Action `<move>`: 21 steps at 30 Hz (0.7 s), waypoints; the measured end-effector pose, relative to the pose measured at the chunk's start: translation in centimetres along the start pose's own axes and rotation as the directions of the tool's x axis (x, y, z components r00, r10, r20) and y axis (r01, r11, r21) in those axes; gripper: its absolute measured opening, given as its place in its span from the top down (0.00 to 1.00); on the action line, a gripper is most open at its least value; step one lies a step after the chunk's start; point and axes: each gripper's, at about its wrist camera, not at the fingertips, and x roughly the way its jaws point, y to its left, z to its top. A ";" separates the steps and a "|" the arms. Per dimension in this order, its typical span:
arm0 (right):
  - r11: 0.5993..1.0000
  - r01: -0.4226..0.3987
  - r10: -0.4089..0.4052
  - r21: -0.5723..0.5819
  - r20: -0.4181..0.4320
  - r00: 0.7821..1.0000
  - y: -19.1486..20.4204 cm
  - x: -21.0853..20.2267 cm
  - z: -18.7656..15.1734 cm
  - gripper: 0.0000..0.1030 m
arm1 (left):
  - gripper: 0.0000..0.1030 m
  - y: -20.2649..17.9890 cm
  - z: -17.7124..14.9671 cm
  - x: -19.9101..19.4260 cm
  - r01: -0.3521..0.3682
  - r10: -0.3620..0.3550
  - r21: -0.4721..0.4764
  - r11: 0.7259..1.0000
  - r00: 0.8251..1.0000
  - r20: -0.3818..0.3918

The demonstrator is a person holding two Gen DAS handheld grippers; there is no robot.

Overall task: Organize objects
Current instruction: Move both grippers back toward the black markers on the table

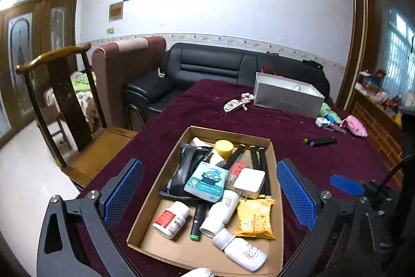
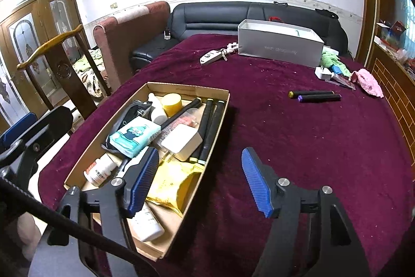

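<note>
A shallow cardboard tray (image 1: 276, 173) (image 2: 216, 118) sits on the maroon tablecloth, holding white bottles (image 1: 223, 212), a yellow snack packet (image 1: 255, 218), a teal tissue pack (image 1: 206, 179), a white charger (image 1: 249, 182), a yellow cap (image 1: 223, 148) and black markers (image 2: 211, 131). My left gripper (image 1: 210, 195) is open and empty above the tray, its jaws straddling the tray's sides. My right gripper (image 2: 201, 179) is open and empty over the tray's right wall. Two black markers (image 2: 315, 96) (image 1: 320, 141) lie loose on the cloth to the right.
A grey open box (image 2: 280, 47) (image 1: 286, 96) stands at the far side, with a key fob (image 2: 211, 56) beside it. A white plug (image 2: 323, 73), green cloth (image 2: 330, 59) and pink pouch (image 2: 368, 82) lie far right. A wooden chair (image 1: 59, 95) and black sofa (image 1: 207, 66) are behind.
</note>
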 end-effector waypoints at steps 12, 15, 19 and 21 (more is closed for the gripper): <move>0.990 0.032 -0.033 0.135 0.007 0.999 -7.1 -0.8 0.9 0.35 | 0.02 -5.2 -0.6 1.4 0.044 -0.034 0.131 0.990 0.996 -0.077; 0.984 0.039 -0.039 0.174 -0.005 0.999 -9.2 -0.3 1.1 0.35 | 0.02 -6.3 -0.6 1.7 0.056 -0.042 0.149 0.987 0.995 -0.093; 0.971 0.057 -0.051 0.233 -0.030 0.998 -12.2 0.4 1.5 0.35 | 0.02 -7.5 -0.7 2.3 0.068 -0.048 0.169 0.983 0.992 -0.118; 0.964 0.066 -0.057 0.257 -0.041 0.998 -13.5 0.6 1.6 0.35 | 0.02 -8.1 -0.8 2.7 0.075 -0.052 0.177 0.981 0.990 -0.132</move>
